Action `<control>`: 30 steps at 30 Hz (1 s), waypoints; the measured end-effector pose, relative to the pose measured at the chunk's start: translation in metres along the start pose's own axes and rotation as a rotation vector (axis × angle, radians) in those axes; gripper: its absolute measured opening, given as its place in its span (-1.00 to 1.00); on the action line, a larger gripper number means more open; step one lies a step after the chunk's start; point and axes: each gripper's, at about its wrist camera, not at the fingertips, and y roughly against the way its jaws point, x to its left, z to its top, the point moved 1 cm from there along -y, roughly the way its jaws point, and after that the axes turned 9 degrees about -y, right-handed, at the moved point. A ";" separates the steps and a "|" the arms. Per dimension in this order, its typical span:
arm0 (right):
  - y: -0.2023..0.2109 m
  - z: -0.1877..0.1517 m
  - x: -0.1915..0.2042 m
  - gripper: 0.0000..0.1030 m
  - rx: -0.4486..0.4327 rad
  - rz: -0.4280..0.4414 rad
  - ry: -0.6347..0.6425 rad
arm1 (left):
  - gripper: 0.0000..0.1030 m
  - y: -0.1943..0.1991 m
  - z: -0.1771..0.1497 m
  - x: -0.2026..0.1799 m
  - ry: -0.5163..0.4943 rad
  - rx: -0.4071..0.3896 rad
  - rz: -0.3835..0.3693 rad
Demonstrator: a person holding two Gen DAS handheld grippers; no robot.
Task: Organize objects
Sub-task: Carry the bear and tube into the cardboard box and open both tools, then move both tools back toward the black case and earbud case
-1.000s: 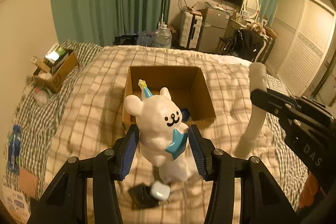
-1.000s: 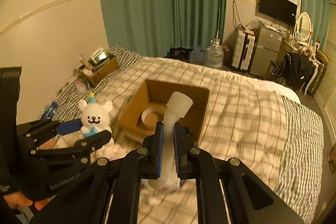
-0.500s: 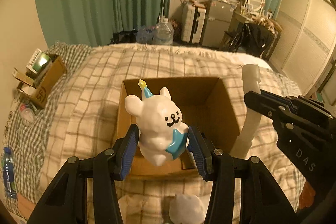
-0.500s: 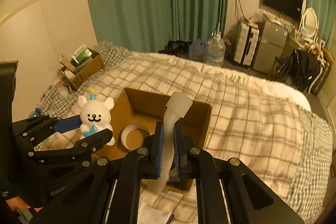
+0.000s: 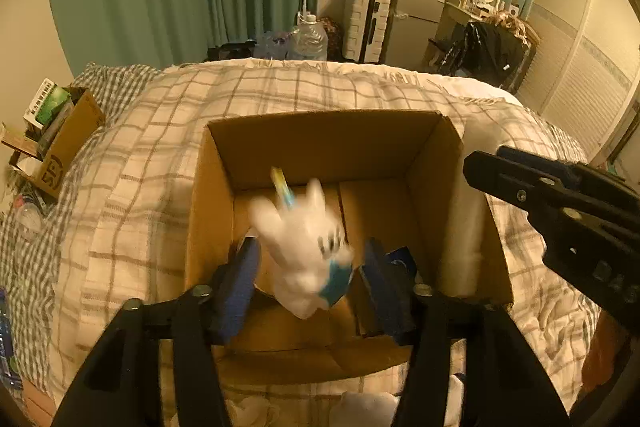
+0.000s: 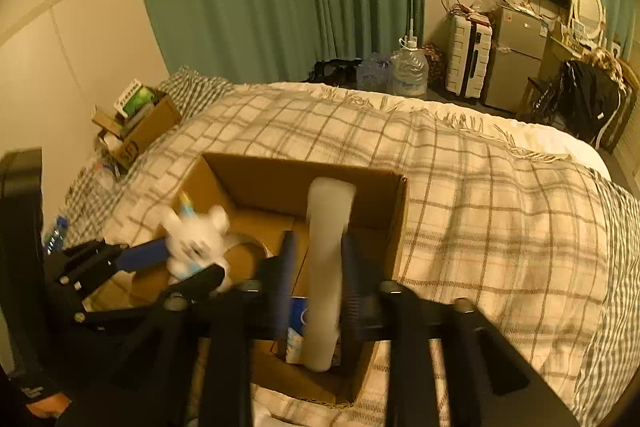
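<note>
Left gripper (image 5: 308, 267) spread wide, blurred white bear figurine (image 5: 306, 247) loose between its pads over cardboard box (image 5: 324, 135). Right gripper (image 6: 316, 267) likewise parted around white tube (image 6: 326, 267).

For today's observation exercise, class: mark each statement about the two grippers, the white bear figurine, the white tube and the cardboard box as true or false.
1. The white bear figurine is over the open brown cardboard box. True.
2. The left gripper is clamped tight on the bear. False: its jaws are apart.
3. The white plastic tube sits between the right gripper jaws. True.
4. The box stands on a wooden floor. False: it stands on a checked blanket.
</note>
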 end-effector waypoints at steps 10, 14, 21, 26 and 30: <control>0.079 0.002 0.012 0.35 -0.060 -0.040 -0.013 | 0.88 0.074 -0.020 0.020 0.060 -0.032 0.075; 0.129 -0.010 0.023 0.46 -0.098 -0.071 0.013 | 0.92 0.116 -0.038 0.027 0.090 -0.066 0.098; 0.193 -0.049 0.042 0.84 -0.139 -0.134 0.029 | 0.97 0.168 -0.076 0.028 0.120 -0.097 0.151; 0.198 -0.082 0.048 0.97 -0.122 -0.139 0.037 | 0.98 0.177 -0.107 0.025 0.125 -0.098 0.188; 0.182 -0.110 0.048 0.99 -0.083 -0.155 0.040 | 0.98 0.167 -0.135 0.024 0.164 -0.084 0.186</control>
